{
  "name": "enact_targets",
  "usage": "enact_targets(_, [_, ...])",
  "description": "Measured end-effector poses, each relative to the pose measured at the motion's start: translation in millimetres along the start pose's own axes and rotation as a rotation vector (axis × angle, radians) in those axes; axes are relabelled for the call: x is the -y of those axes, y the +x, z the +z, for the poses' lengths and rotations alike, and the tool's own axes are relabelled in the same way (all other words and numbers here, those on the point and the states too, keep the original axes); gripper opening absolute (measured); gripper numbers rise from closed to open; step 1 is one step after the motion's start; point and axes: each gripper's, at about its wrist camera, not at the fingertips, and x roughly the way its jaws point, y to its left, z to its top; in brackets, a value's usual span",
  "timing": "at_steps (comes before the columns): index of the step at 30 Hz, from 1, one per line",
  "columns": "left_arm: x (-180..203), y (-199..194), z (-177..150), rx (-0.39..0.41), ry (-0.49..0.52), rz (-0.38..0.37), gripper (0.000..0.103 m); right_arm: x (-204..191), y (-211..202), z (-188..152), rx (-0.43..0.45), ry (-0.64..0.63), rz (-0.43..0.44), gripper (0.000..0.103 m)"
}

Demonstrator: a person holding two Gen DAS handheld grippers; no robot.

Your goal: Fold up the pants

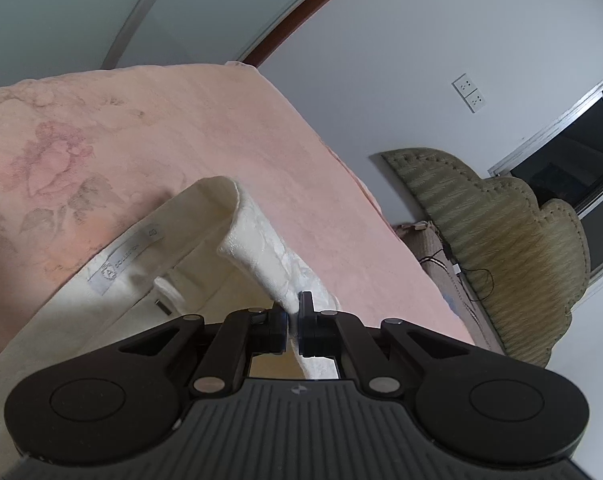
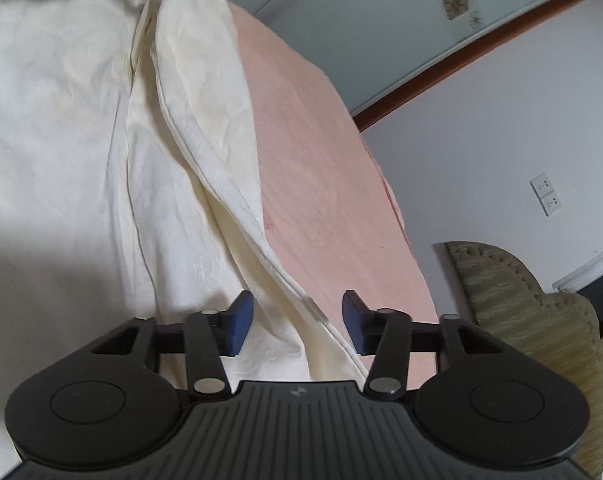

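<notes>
Bedding in pale pink, a floral-printed cover (image 1: 205, 128), carries everything here and fills most of both views. Cream pants (image 2: 101, 120) lie spread across it, running from the cover's near edge toward its far side, with their right-hand fold lying along bare pink cover near its right edge. An olive cushion (image 1: 501, 240) leans on the wall past that right edge. In the left wrist view the waistband (image 1: 237, 216) curls up, a grey label (image 1: 129, 256) showing inside it. The left gripper (image 1: 294, 320) is clenched on the waistband's cloth. The right gripper (image 2: 297, 320) is released, its blue pads (image 2: 239, 322) apart with a pants fold lying between them, untouched.
</notes>
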Motion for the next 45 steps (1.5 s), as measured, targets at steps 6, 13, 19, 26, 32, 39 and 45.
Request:
enact_targets(6, [1.3, -3.3, -7.6, 0.024, 0.046, 0.025, 0.002, 10.9, 20.7, 4.8, -0.044, 0.054, 0.061, 0.006])
enact_targets(13, [2.6, -45.2, -20.5, 0.087, 0.187, 0.004, 0.001, -2.5, -54.8, -0.3, 0.041, 0.129, 0.036, 0.005])
enact_targets(19, [-22.4, -96.2, -40.7, 0.045, 0.247, -0.001, 0.001, -29.7, -133.4, -11.1, 0.116, 0.285, 0.158, 0.004])
enact_targets(26, [-51.5, -131.4, -75.3, -0.024, 0.322, 0.086, 0.001, -83.2, -174.2, -18.5, 0.119, 0.405, 0.303, 0.004])
enact_targets(32, [-68.3, -136.1, -90.0, -0.057, 0.302, 0.139, 0.001, -98.8, -185.4, -21.9, 0.113, 0.47, 0.343, 0.004])
enact_targets(39, [-71.9, -127.1, -98.5, -0.061, 0.309, 0.2, 0.003, -106.7, -175.4, -29.6, 0.104, 0.465, 0.333, 0.004])
enact_targets(45, [-63.9, -134.4, -106.0, -0.019, 0.312, 0.278, 0.021, -113.4, -184.7, -39.5, 0.117, 0.551, 0.284, 0.01])
